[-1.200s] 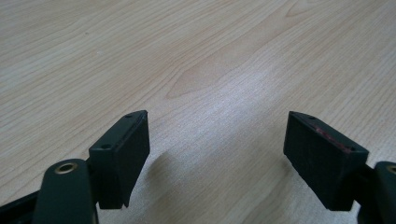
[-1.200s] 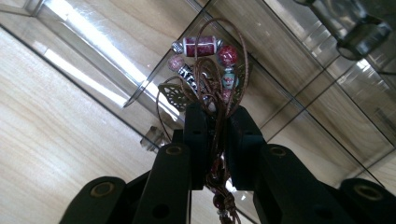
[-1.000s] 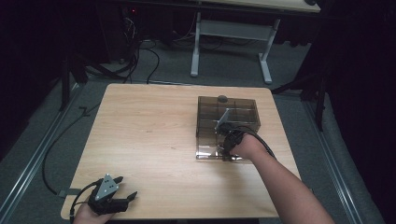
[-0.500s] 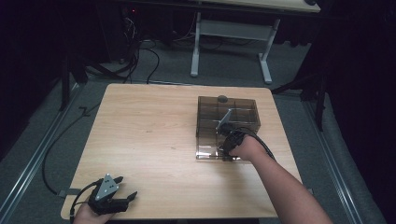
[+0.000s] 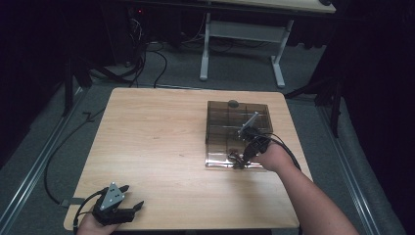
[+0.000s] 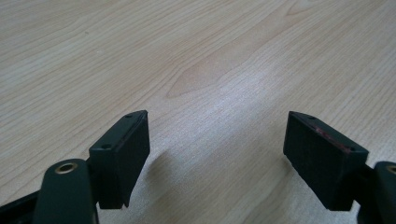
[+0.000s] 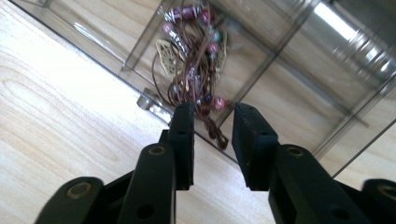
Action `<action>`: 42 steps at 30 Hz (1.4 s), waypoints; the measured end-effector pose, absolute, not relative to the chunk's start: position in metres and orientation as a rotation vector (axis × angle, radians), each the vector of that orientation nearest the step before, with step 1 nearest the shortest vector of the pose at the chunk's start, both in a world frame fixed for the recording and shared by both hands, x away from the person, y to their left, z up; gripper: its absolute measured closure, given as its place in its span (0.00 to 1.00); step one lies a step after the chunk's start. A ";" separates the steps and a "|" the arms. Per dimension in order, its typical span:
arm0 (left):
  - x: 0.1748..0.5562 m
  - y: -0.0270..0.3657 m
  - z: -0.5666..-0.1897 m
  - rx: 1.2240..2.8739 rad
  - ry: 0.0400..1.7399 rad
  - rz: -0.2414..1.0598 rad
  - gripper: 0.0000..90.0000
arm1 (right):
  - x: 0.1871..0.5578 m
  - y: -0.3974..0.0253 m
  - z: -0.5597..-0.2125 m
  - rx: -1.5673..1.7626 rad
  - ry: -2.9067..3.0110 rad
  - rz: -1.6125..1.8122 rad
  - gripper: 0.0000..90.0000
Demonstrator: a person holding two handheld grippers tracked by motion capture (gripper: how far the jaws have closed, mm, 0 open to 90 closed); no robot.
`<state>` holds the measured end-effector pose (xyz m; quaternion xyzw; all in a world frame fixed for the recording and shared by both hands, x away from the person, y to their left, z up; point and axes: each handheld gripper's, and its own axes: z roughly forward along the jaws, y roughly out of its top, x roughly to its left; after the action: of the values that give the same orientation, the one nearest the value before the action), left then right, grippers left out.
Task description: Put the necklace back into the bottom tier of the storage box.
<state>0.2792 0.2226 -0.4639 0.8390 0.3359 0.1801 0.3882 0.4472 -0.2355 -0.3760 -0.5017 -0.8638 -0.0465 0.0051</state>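
Brown cord necklace [image 7: 196, 60] with pink beads lies in near compartment of smoked plastic box [image 5: 215, 110], tail draped over its wall | right gripper [image 7: 212, 140] jaws slightly parted astride tail, apparently to pinch or just released | left gripper [image 6: 217, 156] spread wide, parked on wooden table [image 5: 147, 127], well apart.

Left gripper [image 5: 131, 205] sits low by the person's body, jaws spread wide (a broad gap in its own view [image 6: 217, 158]), the left hand [image 5: 90, 224] wrapped behind it. Right forearm [image 5: 313, 200] stretches forward and inward, the right hand [image 5: 271, 157] angling the right gripper [image 7: 212, 122] downward, its jaws parted only narrowly, nothing pinched between them.
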 end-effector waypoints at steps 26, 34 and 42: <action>0.279 0.223 -0.464 2.135 0.855 0.457 0.26 | 0.461 -0.218 -0.400 -1.517 -2.804 -0.060 0.90; 0.279 0.223 -0.464 2.133 0.855 0.462 0.26 | 0.456 -0.222 -0.386 -1.544 -2.786 -0.118 0.86; 0.279 0.222 -0.464 2.134 0.856 0.462 0.26 | 0.444 -0.228 -0.379 -1.554 -2.748 -0.115 0.86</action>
<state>0.2790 0.2225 -0.4639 0.8386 0.3365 0.1816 0.3879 0.4435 -0.2278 -0.3791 -0.4921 -0.8698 -0.0365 -0.0087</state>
